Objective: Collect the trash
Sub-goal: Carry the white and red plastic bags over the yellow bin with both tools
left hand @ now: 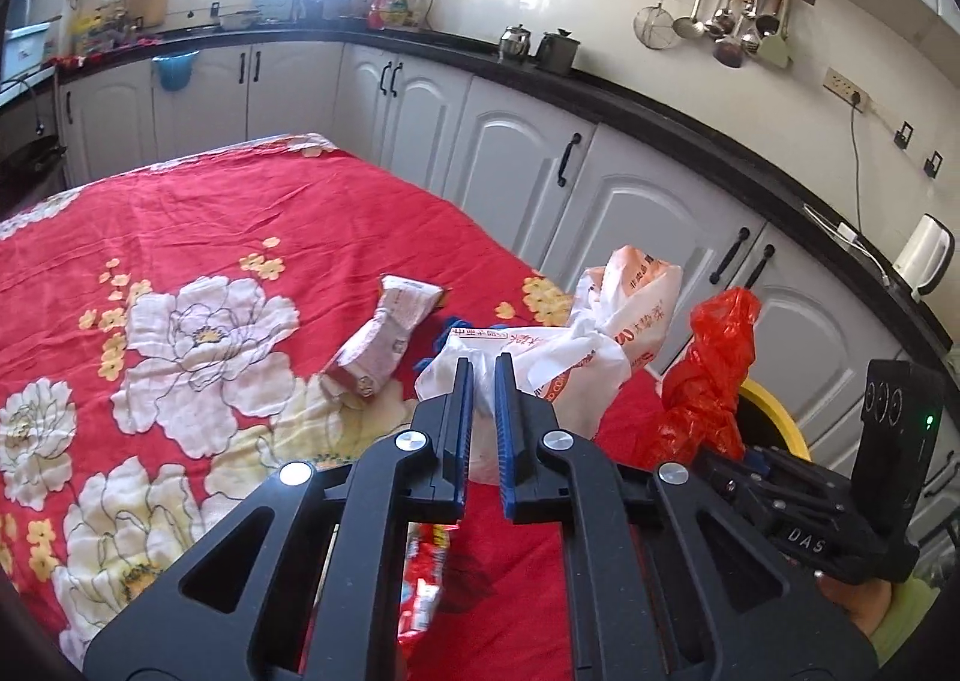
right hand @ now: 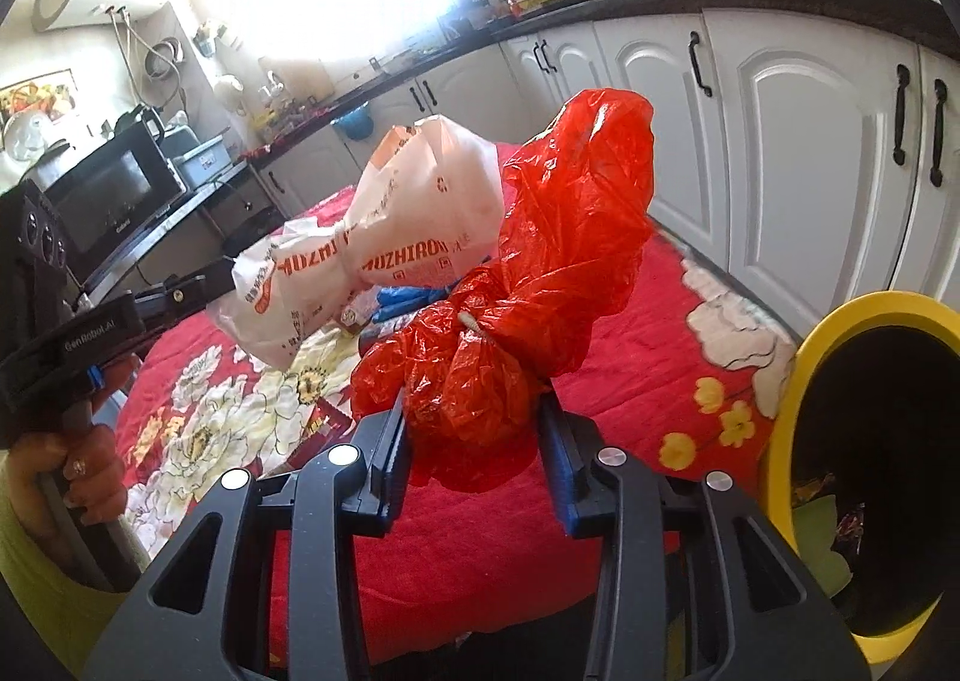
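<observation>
My left gripper (left hand: 483,366) is shut on a white plastic bag with orange print (left hand: 576,345) and holds it above the red floral tablecloth (left hand: 240,225); the bag also shows in the right wrist view (right hand: 384,237). My right gripper (right hand: 474,411) is shut on a knotted red plastic bag (right hand: 540,273), lifted off the table; the red bag shows in the left wrist view (left hand: 708,375) too. A yellow-rimmed trash bin (right hand: 798,381) with a dark inside stands at the right, beside the table. A crumpled pink-white wrapper (left hand: 384,339) and a red snack wrapper (left hand: 426,579) lie on the cloth.
White cabinets (left hand: 522,165) under a black countertop (left hand: 660,105) run close behind the table. A blue item (left hand: 444,327) lies under the white bag. A microwave (right hand: 114,195) stands at the left. The yellow bin rim (left hand: 774,411) sits behind the red bag.
</observation>
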{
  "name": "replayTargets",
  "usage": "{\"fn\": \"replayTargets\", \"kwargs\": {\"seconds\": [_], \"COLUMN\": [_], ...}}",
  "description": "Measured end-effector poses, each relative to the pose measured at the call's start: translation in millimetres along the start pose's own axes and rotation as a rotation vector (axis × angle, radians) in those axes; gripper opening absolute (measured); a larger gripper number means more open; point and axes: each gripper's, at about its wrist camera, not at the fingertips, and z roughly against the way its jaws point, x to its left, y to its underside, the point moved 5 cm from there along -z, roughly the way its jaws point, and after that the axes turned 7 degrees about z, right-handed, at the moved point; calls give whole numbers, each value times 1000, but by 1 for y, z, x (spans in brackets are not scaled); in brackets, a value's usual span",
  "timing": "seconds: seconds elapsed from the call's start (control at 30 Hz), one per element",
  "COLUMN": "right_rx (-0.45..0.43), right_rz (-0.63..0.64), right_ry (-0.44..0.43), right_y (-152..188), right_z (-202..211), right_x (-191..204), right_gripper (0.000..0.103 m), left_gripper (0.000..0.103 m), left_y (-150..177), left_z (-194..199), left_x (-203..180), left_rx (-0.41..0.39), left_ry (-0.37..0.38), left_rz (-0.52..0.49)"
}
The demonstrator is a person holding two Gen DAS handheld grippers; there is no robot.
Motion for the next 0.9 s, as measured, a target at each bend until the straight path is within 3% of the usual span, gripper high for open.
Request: {"fn": "replayTargets", "kwargs": {"seconds": [0.47, 0.9], "right_rx": [-66, -103], "right_rz": [10, -67], "right_ry": [66, 143], "right_y": [-6, 9], "right_z": [51, 89], "right_x": [-28, -81], "right_gripper": [36, 36], "left_gripper": [3, 3], "left_y": [8, 18], "left_z": [6, -4], "left_x": [-54, -102], "left_rx": [-24, -15], "left_ry": [72, 119], "left_rz": [-52, -78]}}
